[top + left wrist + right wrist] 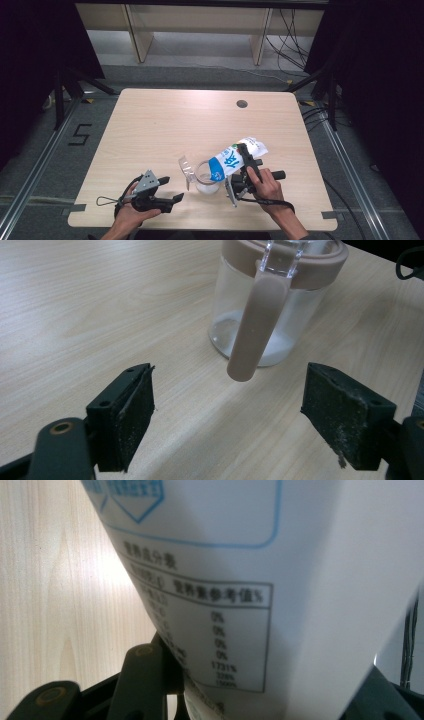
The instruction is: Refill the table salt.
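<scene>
Right gripper [243, 159] is clamped on a white-and-blue bag [235, 159], jaws on either side of its body. The bag is tipped over, its lower end at the mouth of a clear jar [206, 178], printed end sticking up and away toward the far right. In the right gripper view the bag [280, 580] sits right between the jaws, nutrition table facing the camera, wood table [55, 595] off to the left.

The jar stands upright on the table [200, 120], near the front edge, between the two hands. It has white powder in the bottom and its clear lid [186, 167] flipped open toward the left. In the left gripper view the jar [250, 330] has a brown rim and a brown handle [255, 330] facing the camera.

Left gripper [170, 190] is spread wide with nothing between the jaws, held just above the table near the front edge, pointing at the jar and just short of the handle. No contact.
</scene>
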`<state>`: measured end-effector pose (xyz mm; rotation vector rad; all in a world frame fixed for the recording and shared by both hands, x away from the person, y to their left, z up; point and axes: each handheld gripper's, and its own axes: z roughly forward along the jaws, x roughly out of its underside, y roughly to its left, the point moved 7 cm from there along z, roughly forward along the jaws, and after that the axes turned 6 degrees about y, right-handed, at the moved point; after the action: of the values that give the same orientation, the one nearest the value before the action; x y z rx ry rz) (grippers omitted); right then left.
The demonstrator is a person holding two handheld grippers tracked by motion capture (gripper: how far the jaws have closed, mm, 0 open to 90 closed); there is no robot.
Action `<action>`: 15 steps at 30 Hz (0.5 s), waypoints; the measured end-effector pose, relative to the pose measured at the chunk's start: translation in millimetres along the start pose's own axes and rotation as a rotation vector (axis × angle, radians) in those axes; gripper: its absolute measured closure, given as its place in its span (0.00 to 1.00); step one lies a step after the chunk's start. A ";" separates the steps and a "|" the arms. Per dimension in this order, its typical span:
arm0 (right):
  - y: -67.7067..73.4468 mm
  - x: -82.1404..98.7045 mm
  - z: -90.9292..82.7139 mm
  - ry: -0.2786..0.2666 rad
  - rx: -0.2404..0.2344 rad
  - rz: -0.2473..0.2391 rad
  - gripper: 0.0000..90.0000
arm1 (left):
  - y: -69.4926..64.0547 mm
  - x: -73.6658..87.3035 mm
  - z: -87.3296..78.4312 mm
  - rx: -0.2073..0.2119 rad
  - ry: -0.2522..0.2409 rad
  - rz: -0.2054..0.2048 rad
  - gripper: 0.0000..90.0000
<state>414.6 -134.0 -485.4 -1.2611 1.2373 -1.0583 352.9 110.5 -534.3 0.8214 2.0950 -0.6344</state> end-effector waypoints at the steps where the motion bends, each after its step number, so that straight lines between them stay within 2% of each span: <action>1: -3.2 -1.4 0.1 -0.011 0.014 -0.035 0.62 | 0.0 0.0 0.1 0.000 -0.001 -0.001 0.23; 2: -6.4 -2.9 0.4 -0.021 0.023 -0.077 0.62 | 0.0 0.0 0.0 0.000 0.000 0.000 0.23; 4: -3.9 -2.3 0.5 -0.017 0.012 -0.050 0.62 | 0.0 0.0 0.1 0.000 -0.001 -0.002 0.23; 11: -5.6 -2.3 0.3 -0.015 0.018 -0.060 0.62 | 0.0 -0.2 0.3 0.003 -0.005 -0.002 0.23; 12: -2.3 -1.0 0.6 -0.010 0.007 -0.014 0.62 | 0.2 0.0 -0.1 0.000 0.000 0.000 0.23; 15: -2.3 -1.0 0.5 -0.010 0.007 -0.014 0.62 | 0.0 -0.2 0.2 0.003 -0.004 -0.002 0.23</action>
<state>415.3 -133.1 -483.1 -1.2694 1.2179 -1.0647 353.1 110.3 -534.3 0.8192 2.0914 -0.6398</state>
